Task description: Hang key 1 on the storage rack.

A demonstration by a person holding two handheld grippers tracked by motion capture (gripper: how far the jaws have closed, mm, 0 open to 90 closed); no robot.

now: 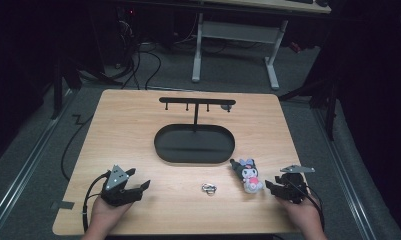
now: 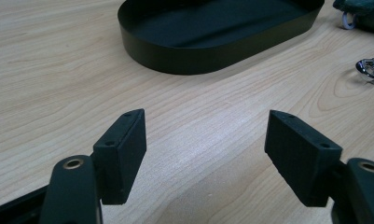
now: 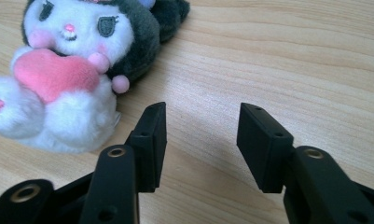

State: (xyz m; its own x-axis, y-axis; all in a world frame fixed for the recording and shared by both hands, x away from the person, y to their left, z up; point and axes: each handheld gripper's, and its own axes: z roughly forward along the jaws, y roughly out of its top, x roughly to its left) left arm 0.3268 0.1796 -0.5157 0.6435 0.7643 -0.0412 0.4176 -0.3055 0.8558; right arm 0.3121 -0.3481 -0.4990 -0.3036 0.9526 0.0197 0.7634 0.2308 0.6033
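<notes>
Meanwhile, both grippers are resting low over the table [image 1: 138,115], jaws apart and gripping nothing: left gripper [image 2: 205,140], right gripper [image 3: 201,130] (just beside the plush toy [image 3: 68,70]).

Pale wood-grain surface [image 2: 58,60], smooth, with a faint satin sheen. Matt black oval tray [image 2: 212,58], looking like painted metal, smooth-walled, at 12 o'clock from the keyring. Thin black stand [image 1: 196,107] rising from it, same dull finish. Small keyring [image 2: 370,67] of bright glossy metal, mirror-like. Plush toy [image 3: 68,70] at 3 o'clock from the keyring: soft fuzzy cloth, white and dark grey pile, pink fleecy heart. Left gripper [image 2: 205,156] and right gripper [image 3: 201,144] in matt black plastic, slightly grainy pads, brass-coloured metal eyelets.
</notes>
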